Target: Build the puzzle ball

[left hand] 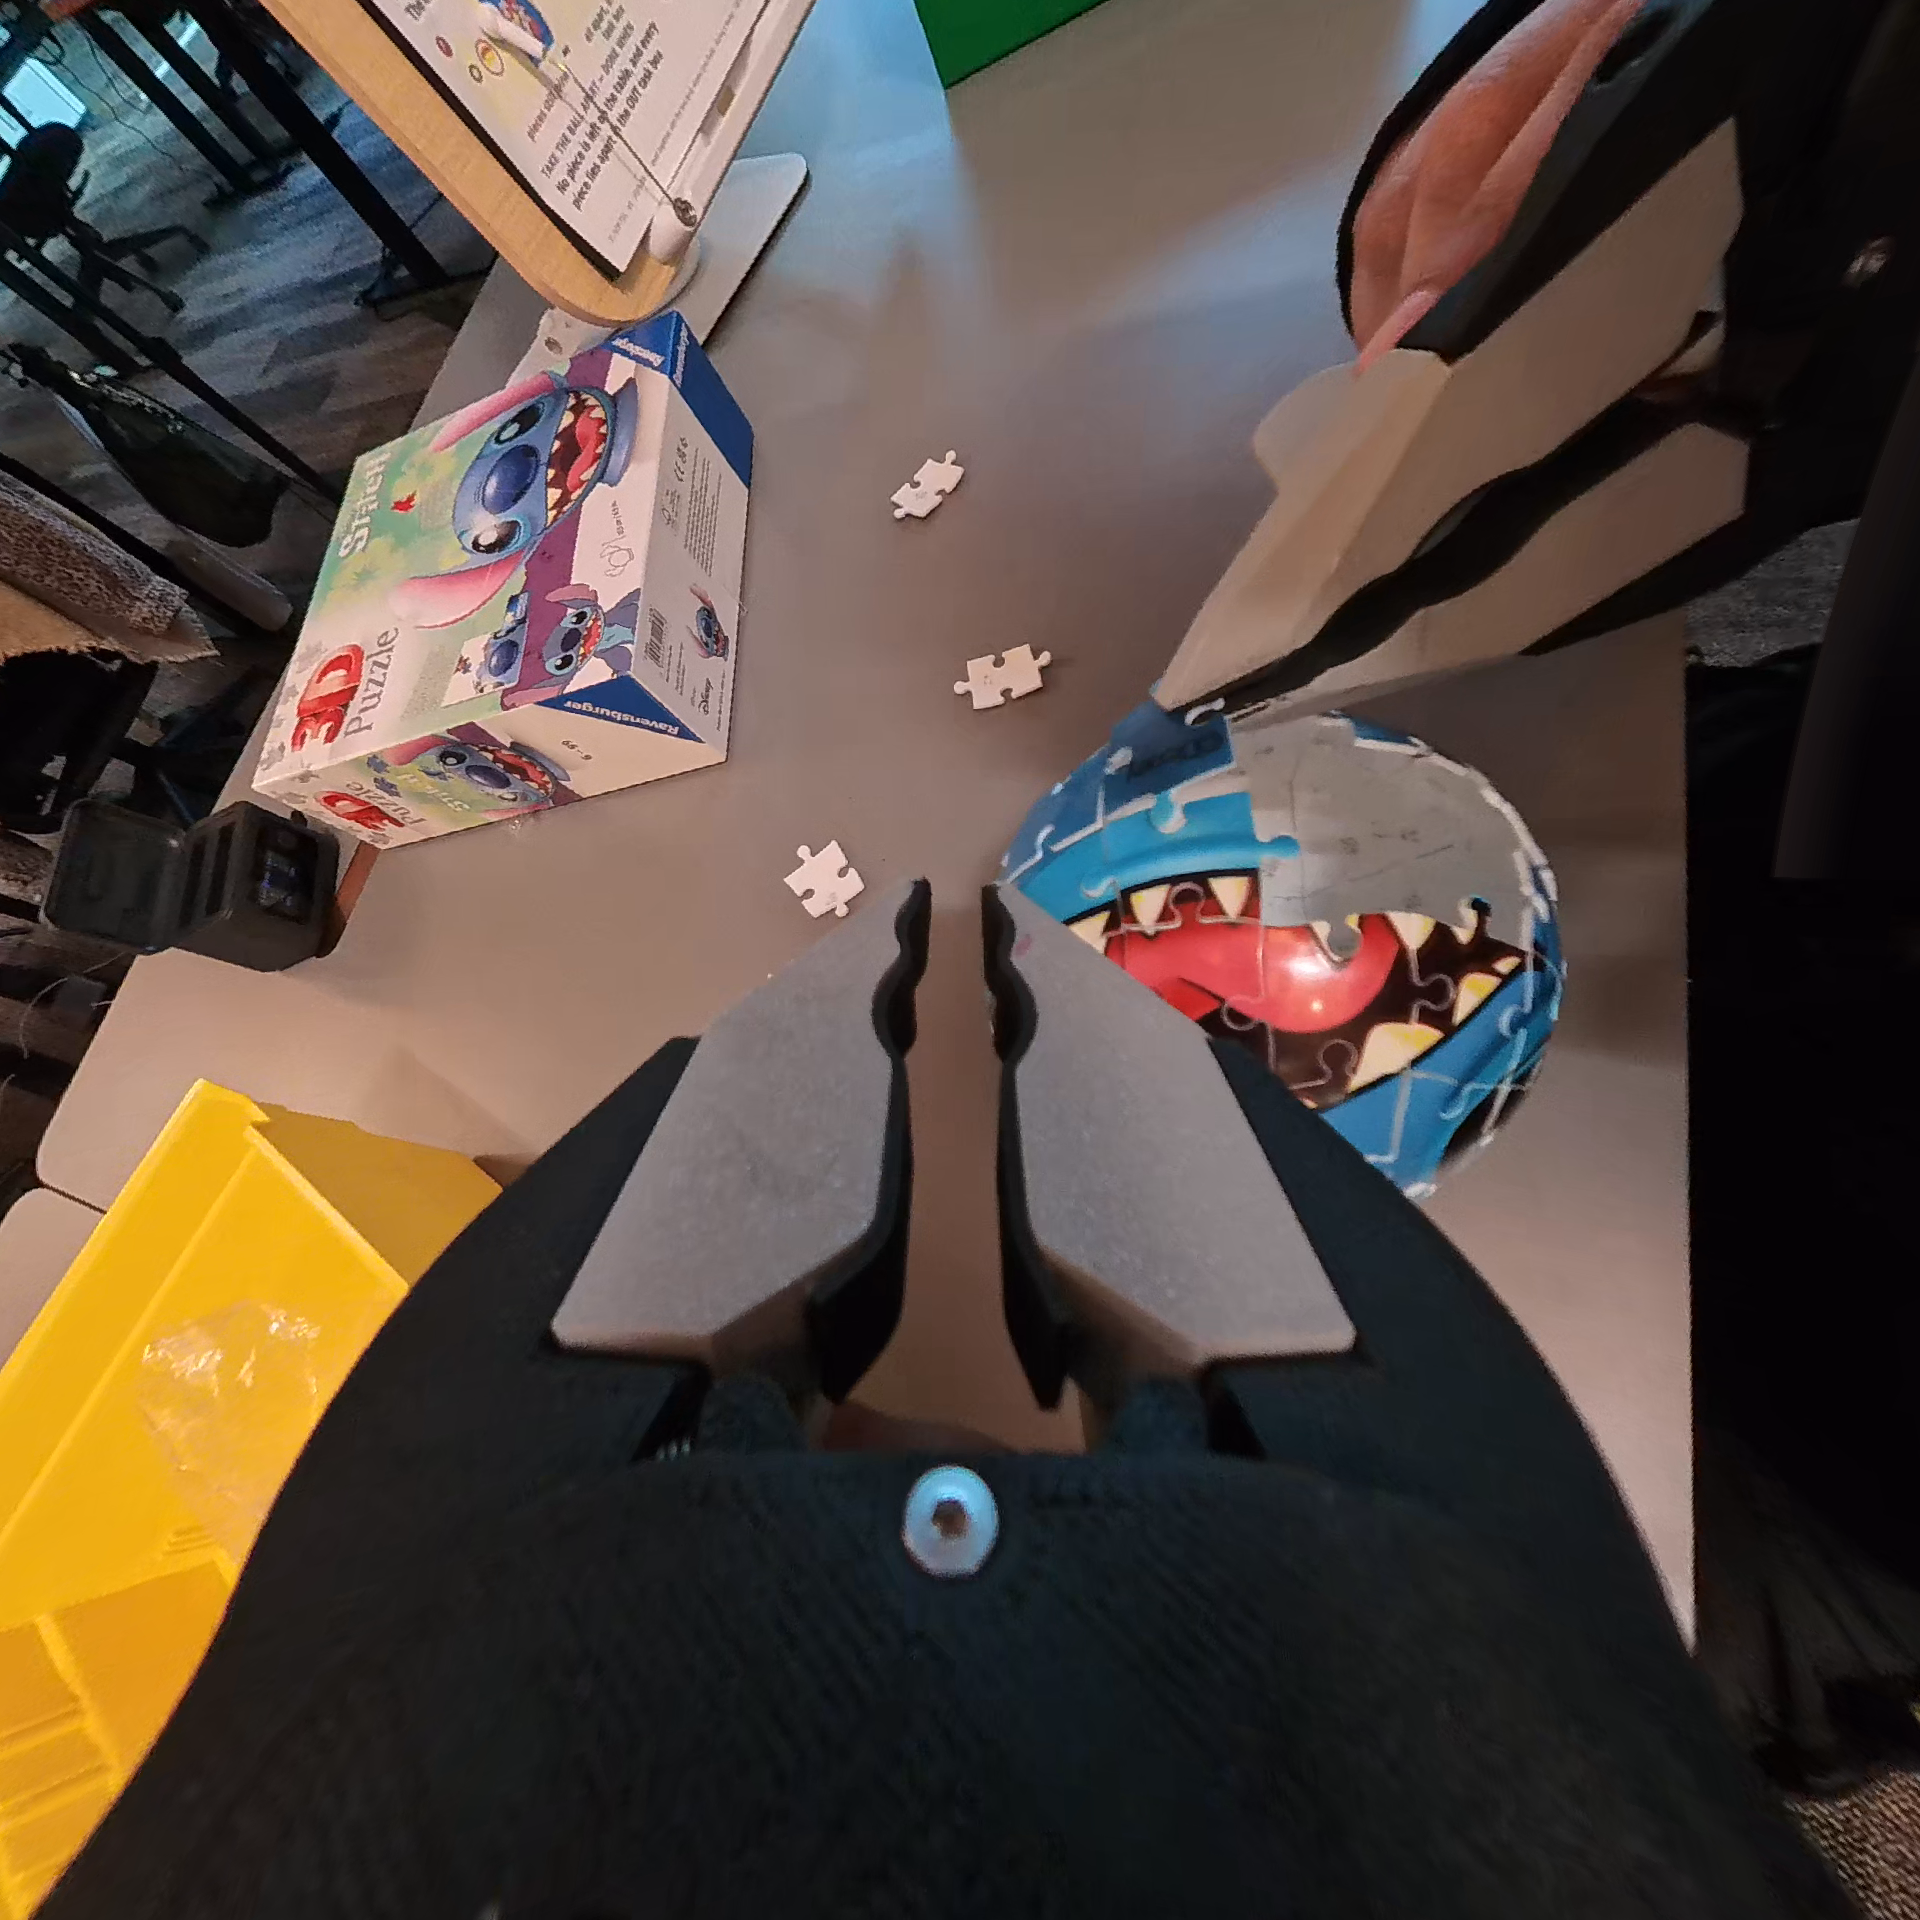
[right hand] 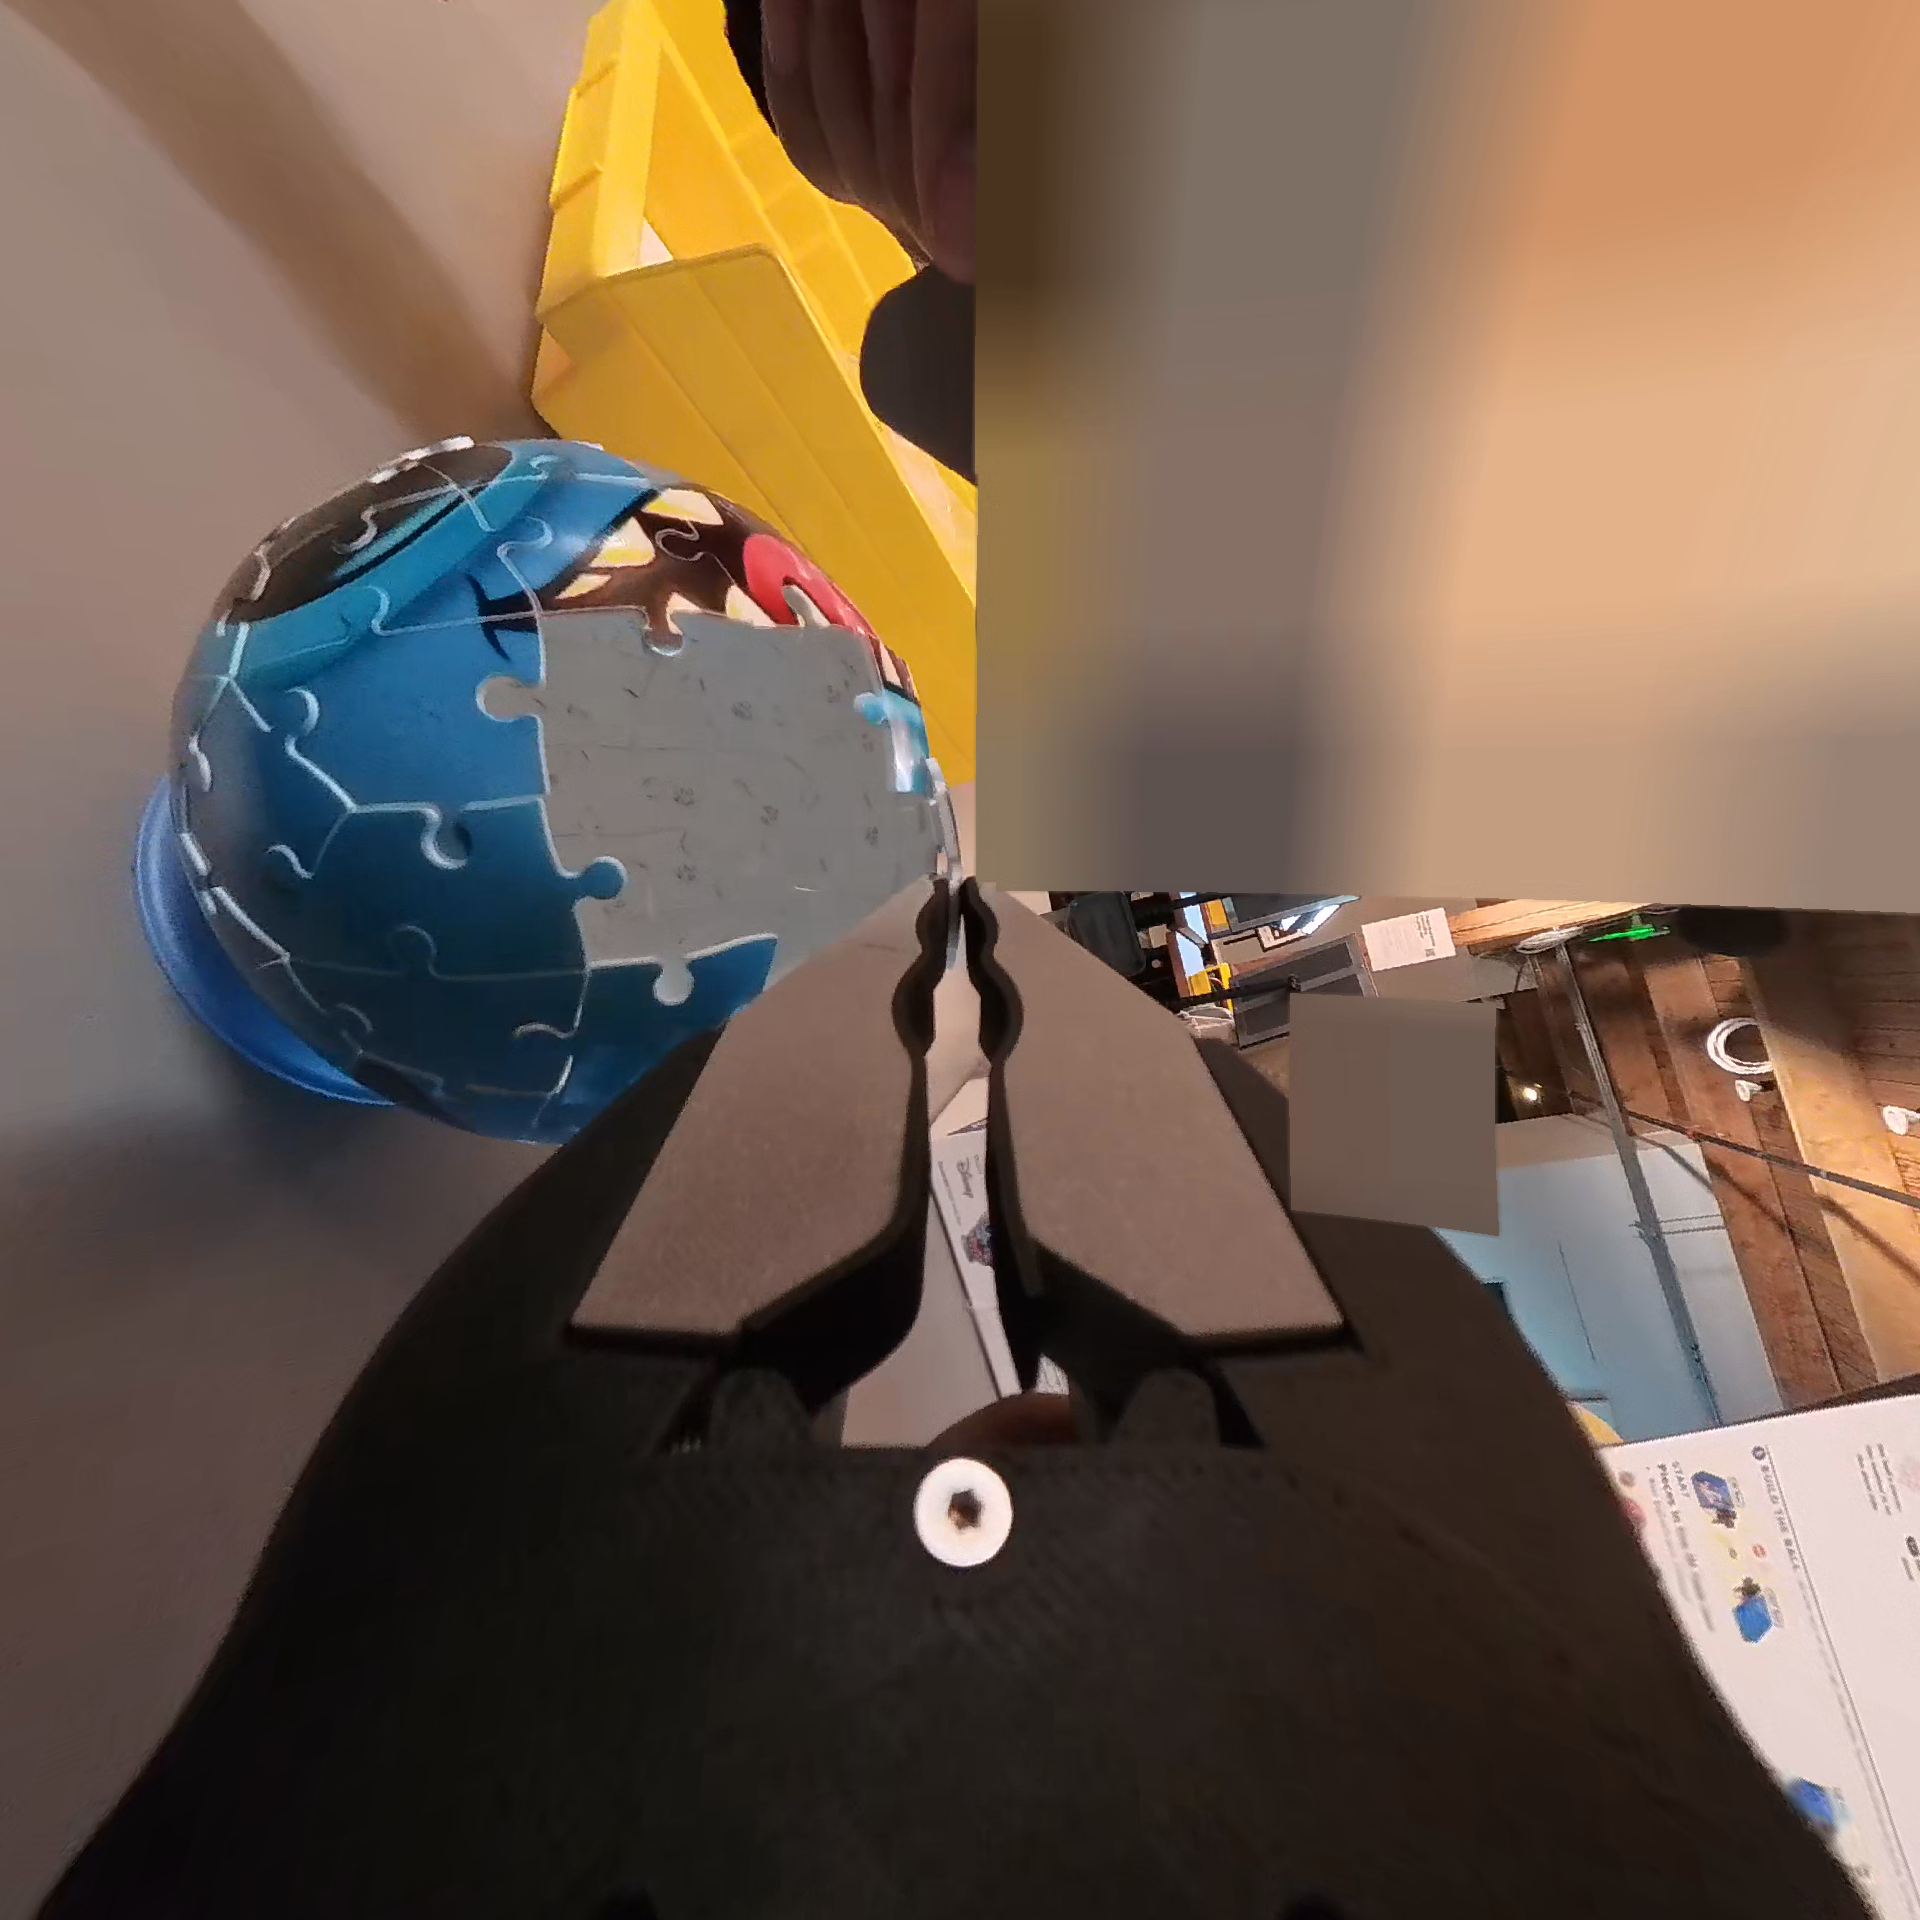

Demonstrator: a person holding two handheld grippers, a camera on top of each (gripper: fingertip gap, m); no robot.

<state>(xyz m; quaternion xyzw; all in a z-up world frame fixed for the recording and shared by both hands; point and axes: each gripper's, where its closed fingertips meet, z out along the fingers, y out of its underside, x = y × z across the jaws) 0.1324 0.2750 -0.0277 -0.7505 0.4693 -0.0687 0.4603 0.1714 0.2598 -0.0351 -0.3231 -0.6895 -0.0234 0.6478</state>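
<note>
The puzzle ball (left hand: 1351, 997) is blue with a toothy red mouth and stands on the grey table. A patch near its top is open and shows the grey inside (left hand: 1382, 821). My right gripper (left hand: 1195, 709) is shut on a blue puzzle piece (left hand: 1158, 740) and holds it at the rim of that open patch. In the right wrist view the ball (right hand: 416, 779) sits on a blue stand (right hand: 177, 914), and the right gripper (right hand: 958, 906) pinches the piece (right hand: 943, 831) edge-on. My left gripper (left hand: 954, 906) is empty with a narrow gap between its jaws, just left of the ball.
Three loose pieces lie white side up on the table (left hand: 928, 485) (left hand: 1001, 675) (left hand: 824, 879). The puzzle box (left hand: 520, 603) is at the left. A yellow bin (left hand: 156, 1403) (right hand: 727, 343) is near me. An instruction board (left hand: 582, 125) stands at the back. The table edge (left hand: 1683, 1143) runs close to the ball's right. One gripper's finger ends stand about 5 centimeters off the other's.
</note>
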